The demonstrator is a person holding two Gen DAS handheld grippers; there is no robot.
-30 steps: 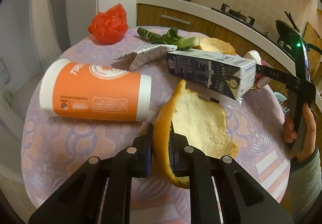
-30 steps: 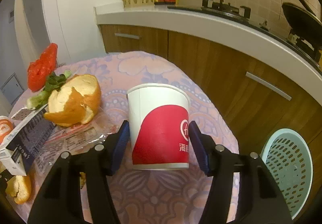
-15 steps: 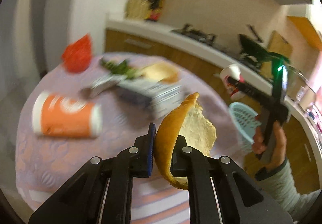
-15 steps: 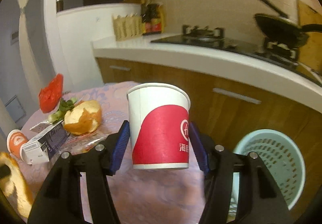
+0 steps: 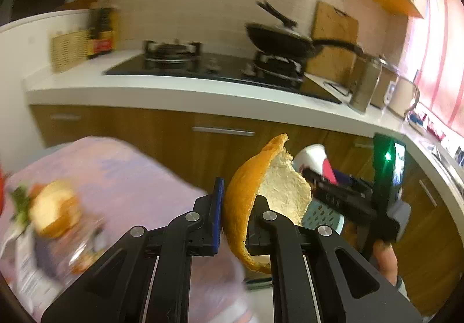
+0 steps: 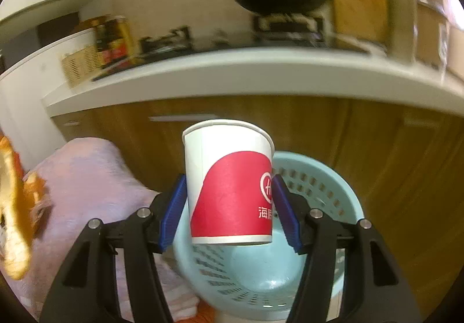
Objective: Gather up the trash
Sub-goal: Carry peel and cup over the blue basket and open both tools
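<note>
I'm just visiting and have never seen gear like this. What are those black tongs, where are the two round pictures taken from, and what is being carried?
There is no robot here: a person holds a two-finger clamp in each hand. Each clamp carries a wide-angle camera that looks forward along its fingers, which gives the two round pictures.

In the left camera's picture, the left gripper is shut on a large piece of orange peel. The other clamp shows at the right, in the person's hand.

In the right camera's picture, the right gripper is shut on a red and white paper cup, held upright over a pale blue perforated basket.

Beside it, the table with a lilac patterned cloth carries more peel and some blurred packaging. Behind runs a kitchen counter with a wok.
</note>
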